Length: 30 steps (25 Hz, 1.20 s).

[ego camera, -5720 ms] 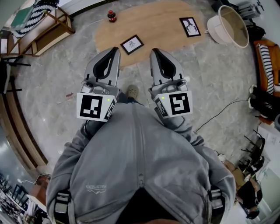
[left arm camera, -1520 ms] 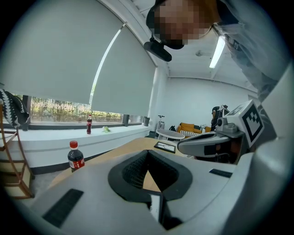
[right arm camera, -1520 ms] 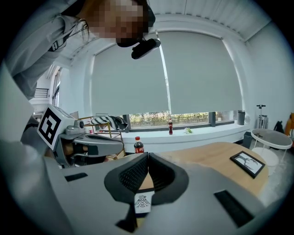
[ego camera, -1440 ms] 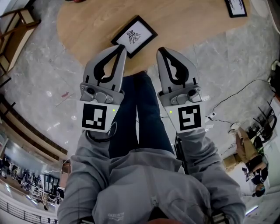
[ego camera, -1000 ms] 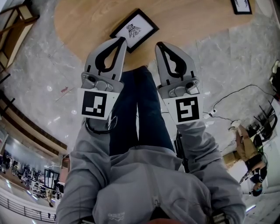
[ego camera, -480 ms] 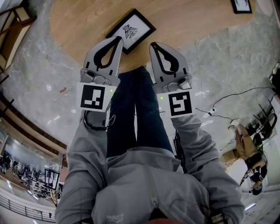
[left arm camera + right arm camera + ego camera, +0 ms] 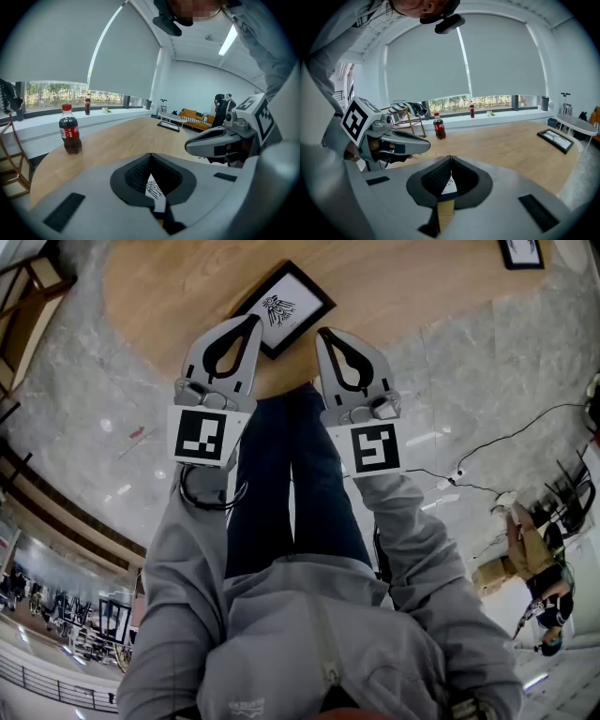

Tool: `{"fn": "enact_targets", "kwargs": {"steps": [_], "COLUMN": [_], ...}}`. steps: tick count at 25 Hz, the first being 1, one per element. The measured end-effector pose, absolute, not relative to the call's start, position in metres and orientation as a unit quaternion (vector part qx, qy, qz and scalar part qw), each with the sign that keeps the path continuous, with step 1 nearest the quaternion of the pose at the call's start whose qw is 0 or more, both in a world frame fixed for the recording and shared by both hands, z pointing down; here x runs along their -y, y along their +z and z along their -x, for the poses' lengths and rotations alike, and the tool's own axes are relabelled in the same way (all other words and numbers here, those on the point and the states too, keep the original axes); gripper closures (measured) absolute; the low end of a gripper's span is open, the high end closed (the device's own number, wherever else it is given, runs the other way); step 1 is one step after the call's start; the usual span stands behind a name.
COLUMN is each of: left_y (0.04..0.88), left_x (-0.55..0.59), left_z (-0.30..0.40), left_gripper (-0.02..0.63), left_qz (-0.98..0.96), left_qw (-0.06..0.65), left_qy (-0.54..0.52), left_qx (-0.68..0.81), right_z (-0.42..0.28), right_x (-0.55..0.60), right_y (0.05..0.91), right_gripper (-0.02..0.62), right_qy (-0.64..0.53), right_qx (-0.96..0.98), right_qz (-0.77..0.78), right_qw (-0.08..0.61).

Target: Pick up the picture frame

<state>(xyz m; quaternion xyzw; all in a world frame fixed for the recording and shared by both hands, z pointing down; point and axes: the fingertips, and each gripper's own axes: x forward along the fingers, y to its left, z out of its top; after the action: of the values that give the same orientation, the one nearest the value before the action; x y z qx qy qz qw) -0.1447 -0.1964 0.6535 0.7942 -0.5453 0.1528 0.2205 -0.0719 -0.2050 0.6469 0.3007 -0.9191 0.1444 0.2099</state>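
Step in hand: the approach, I judge; nothing is lifted yet.
Picture frame: the picture frame (image 7: 283, 307) lies flat on the wooden desk (image 7: 394, 287), near its front edge and turned at an angle.
Left tongs: the left tongs (image 7: 251, 322) are clenched and empty, with their tips just short of the frame's near corner. Their own view shows the print through the gap below the closed tips.
Right tongs: the right tongs (image 7: 324, 332) are clenched with nothing in them, beside the left pair and near the frame's right corner.
Other things: a second frame (image 7: 521, 251) lies well apart at the far right, and a cola bottle (image 7: 69, 136) stands at the desk's far side.
Next move: it probably calls for one pair to open, come down to a frame edge and close on it.
Risk: a flat frame gives little to catch, so it may slide across the desk.
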Motion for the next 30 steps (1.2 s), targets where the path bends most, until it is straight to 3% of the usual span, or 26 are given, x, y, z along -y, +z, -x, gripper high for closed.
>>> {"fn": "enact_targets", "kwargs": {"steps": [28,29,30], "left_y": [0.732,0.734,0.736], "left_x": [0.190,0.190,0.191], "left_z": [0.162,0.163,0.163], "left_gripper": [0.586,0.577,0.521], "left_qz": [-0.773,-0.772,-0.771], "left_qw": [0.251,0.254,0.258], "left_qy": [0.244,0.245,0.246], "left_qx": [0.529,0.528,0.528], "right_z": [0.061,0.060,0.059], "right_x": [0.186,0.185,0.184], "right_y": [0.699,0.699,0.699], "right_gripper": [0.563,0.563,0.563], "right_qy": [0.206,0.207,0.209], "right_qx": [0.886,0.885,0.885], "right_qz": [-0.321,-0.321,-0.322], "right_qw": [0.265,0.265,0.265]}}
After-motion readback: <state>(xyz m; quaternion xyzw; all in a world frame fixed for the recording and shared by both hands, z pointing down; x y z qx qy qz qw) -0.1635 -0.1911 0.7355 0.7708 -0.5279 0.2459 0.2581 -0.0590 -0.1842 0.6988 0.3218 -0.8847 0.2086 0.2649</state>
